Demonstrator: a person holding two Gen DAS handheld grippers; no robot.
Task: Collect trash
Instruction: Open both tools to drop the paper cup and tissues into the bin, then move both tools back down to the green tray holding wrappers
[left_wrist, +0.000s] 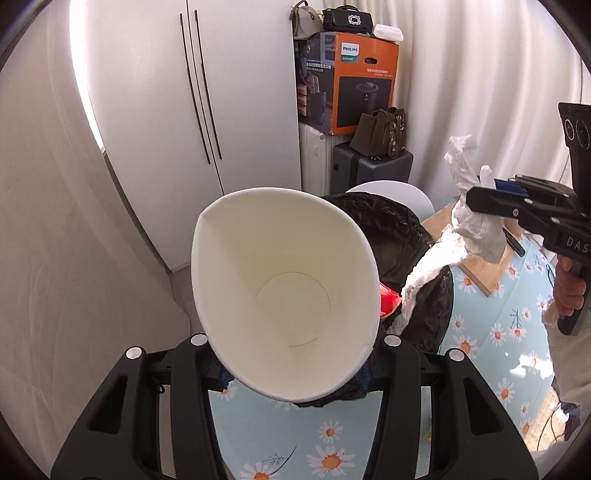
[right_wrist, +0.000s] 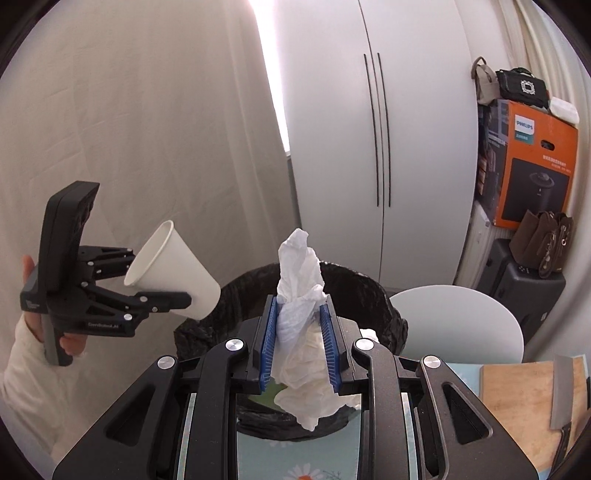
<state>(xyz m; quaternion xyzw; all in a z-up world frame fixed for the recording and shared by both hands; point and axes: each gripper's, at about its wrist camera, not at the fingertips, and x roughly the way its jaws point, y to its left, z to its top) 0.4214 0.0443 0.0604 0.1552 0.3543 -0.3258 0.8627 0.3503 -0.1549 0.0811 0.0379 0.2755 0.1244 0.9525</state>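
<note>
My left gripper (left_wrist: 295, 373) is shut on a white paper cup (left_wrist: 284, 295), held mouth toward the camera above the near side of a bin lined with a black bag (left_wrist: 399, 229). The cup (right_wrist: 173, 273) and left gripper (right_wrist: 184, 299) also show in the right wrist view, left of the bin (right_wrist: 369, 295). My right gripper (right_wrist: 300, 332) is shut on a crumpled white tissue (right_wrist: 301, 295), held above the bin. In the left wrist view the tissue (left_wrist: 469, 206) hangs from the right gripper (left_wrist: 476, 205). More white paper (left_wrist: 424, 277) and something red (left_wrist: 389, 301) lie in the bin.
The table has a blue daisy-print cloth (left_wrist: 491, 332). A wooden cutting board (right_wrist: 517, 391) with a cleaver (right_wrist: 561, 395) lies at the right. A white chair (right_wrist: 458, 321) stands behind the bin. A white wardrobe (right_wrist: 369, 147), suitcases and an orange box (right_wrist: 532, 170) stand beyond.
</note>
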